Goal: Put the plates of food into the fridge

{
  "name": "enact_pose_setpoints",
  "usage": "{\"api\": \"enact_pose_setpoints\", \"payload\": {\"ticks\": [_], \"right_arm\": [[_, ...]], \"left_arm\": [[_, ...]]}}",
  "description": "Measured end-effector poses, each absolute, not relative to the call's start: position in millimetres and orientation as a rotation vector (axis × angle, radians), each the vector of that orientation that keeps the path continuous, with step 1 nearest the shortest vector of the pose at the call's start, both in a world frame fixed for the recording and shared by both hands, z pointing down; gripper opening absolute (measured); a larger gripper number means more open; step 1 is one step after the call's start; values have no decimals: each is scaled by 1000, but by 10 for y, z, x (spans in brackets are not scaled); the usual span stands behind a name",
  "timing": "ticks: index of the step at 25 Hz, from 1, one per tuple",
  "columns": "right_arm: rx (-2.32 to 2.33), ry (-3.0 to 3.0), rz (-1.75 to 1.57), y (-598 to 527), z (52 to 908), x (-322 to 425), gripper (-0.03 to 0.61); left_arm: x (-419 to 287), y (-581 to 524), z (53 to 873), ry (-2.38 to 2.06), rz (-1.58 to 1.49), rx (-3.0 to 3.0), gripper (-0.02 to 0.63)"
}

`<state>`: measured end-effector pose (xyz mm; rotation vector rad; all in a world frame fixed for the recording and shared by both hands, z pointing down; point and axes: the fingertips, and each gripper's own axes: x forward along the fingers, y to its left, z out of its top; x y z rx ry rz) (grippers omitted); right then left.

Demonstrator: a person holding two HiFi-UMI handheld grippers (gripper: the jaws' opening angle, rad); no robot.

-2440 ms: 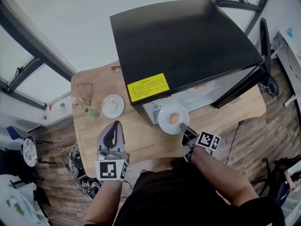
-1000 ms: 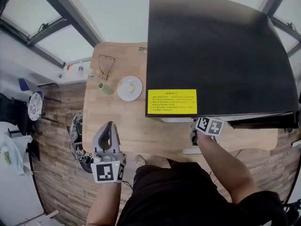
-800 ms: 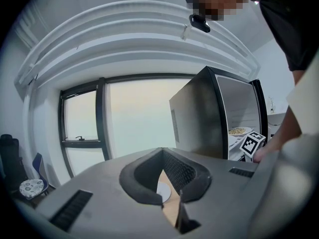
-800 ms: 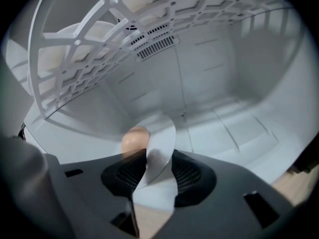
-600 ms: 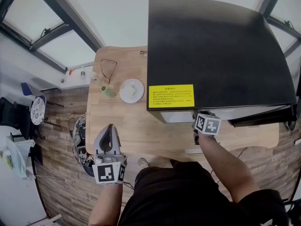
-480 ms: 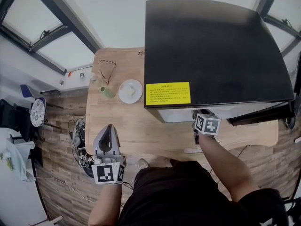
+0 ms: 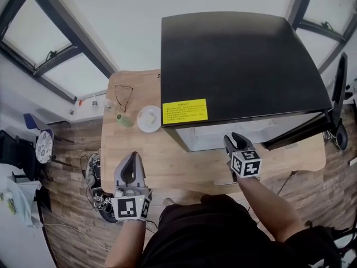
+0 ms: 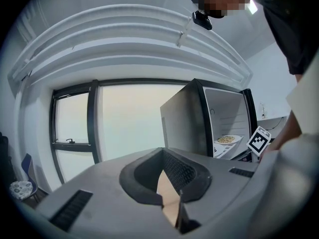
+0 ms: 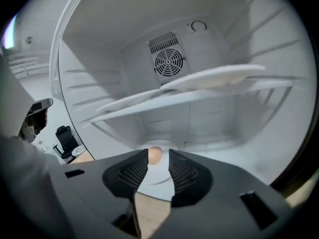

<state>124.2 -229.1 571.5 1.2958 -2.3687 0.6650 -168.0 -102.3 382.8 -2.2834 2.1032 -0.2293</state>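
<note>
Head view gives us only the black top of the fridge (image 7: 240, 60), with its door (image 7: 304, 128) swung open at the right, so the interior is hidden from it. What it does record is a white plate (image 7: 148, 118) on the wooden table (image 7: 167, 158), just beside the fridge's left wall and near a pair of glasses (image 7: 123, 94). We note the left gripper (image 7: 132, 157) over the near part of the table, well apart from that plate; its own view shows the jaws together at the tips, holding nothing. The right gripper (image 7: 232, 140) sits at the fridge's open front. Only its view supplies the interior. The jaws stand apart, having just been closing a little, and grip nothing. Beyond the tips a lower plate (image 9: 155, 174) carrying a round pale-orange item (image 9: 155, 154) rests on the compartment floor. An upper plate (image 9: 219, 75) sits on the shelf (image 9: 149, 108) above, in front of a fan grille (image 9: 169, 61). The left gripper view alone shows, from the side, a plate of yellowish food (image 8: 227, 139) inside the fridge.
</note>
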Motion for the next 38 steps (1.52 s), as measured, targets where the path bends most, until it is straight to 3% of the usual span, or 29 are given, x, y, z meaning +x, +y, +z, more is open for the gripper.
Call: {"api": "enact_pose_setpoints", "payload": {"ticks": [13, 38], "right_arm": [[1289, -2559, 484, -2003, 5014, 1627, 23], [1396, -2553, 427, -1980, 4852, 1968, 21]], "left_arm": [[-1295, -1212, 3924, 2026, -171, -2364, 5], [-1024, -1309, 3800, 1957, -148, -2383, 4]]}}
